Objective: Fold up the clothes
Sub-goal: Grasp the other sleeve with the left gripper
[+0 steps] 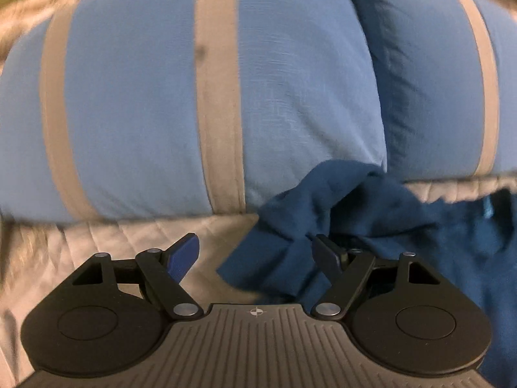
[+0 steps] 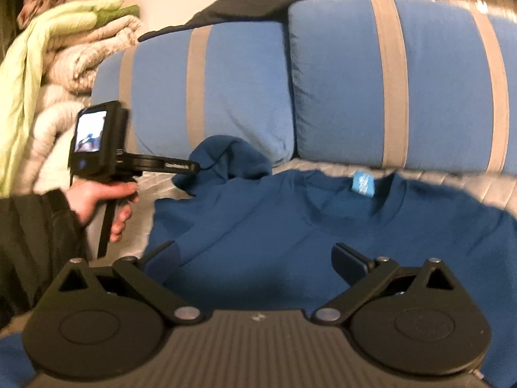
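Note:
A dark blue shirt [image 2: 290,226] lies spread on the quilted bed cover [image 2: 452,181], collar toward the pillows, with a light blue neck label [image 2: 363,182] showing. One sleeve [image 2: 232,155] is bunched up against the left pillow. In the right wrist view a person's hand [image 2: 97,200] holds my left gripper [image 2: 194,166] with its tip at that sleeve. In the left wrist view my left gripper [image 1: 255,255] is open, and the bunched sleeve [image 1: 290,226] lies between its fingers, close to the right one. My right gripper [image 2: 257,257] is open, low over the shirt's body.
Two light blue pillows with grey stripes [image 2: 219,90] [image 2: 404,80] stand right behind the shirt. A stack of folded blankets [image 2: 64,48] sits at the far left. A dark cloth [image 2: 258,3] lies behind the pillows. A dark sleeve [image 2: 32,242] is at the left edge.

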### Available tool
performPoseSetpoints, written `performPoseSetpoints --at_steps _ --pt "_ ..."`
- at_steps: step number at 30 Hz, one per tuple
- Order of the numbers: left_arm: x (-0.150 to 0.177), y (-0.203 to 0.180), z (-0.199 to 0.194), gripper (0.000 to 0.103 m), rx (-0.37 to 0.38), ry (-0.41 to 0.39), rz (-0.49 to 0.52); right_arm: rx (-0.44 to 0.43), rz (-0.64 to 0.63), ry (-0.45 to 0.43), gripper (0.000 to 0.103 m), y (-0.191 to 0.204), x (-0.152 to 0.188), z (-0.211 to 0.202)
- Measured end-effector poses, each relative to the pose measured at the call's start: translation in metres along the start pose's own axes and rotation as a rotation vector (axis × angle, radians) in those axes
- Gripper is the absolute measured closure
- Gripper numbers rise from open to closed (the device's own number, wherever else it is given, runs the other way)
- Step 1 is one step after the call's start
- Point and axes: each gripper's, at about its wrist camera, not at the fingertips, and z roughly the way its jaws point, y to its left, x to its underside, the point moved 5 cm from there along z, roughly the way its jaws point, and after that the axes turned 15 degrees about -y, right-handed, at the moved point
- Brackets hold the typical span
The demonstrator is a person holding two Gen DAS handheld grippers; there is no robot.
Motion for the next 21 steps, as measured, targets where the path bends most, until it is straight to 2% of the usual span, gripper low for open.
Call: performPoseSetpoints --at_steps 1,2,4,7,9,15,21 --pt "0.0 -0.004 0.005 0.035 -0.001 -0.003 0.043 0.004 -0.031 -0.008 0.0 0.003 0.0 0.0" --pt "0.003 -0.007 0.008 0.062 0.005 0.016 0.059 0.004 -0.066 -0.015 0.0 0.007 0.001 0.0" --pt "0.008 -0.01 0.015 0.091 0.026 0.073 0.069 0.001 -0.139 -0.024 0.0 0.015 0.003 0.001" --pt "0.004 -0.006 0.007 0.097 -0.005 0.048 0.079 -0.012 -0.218 -0.026 0.0 0.024 0.007 0.003" --pt "-0.003 0.002 -0.004 0.098 -0.042 0.03 0.068 -0.017 -0.259 -0.022 0.0 0.029 0.01 0.004" --pt "-0.03 0.028 -0.053 0.098 -0.062 -0.011 0.049 -0.024 -0.335 -0.017 0.0 0.036 0.017 0.005" --pt "-0.032 0.054 -0.1 0.098 -0.166 0.066 -0.004 -0.018 -0.319 0.014 0.0 0.035 0.021 0.009"
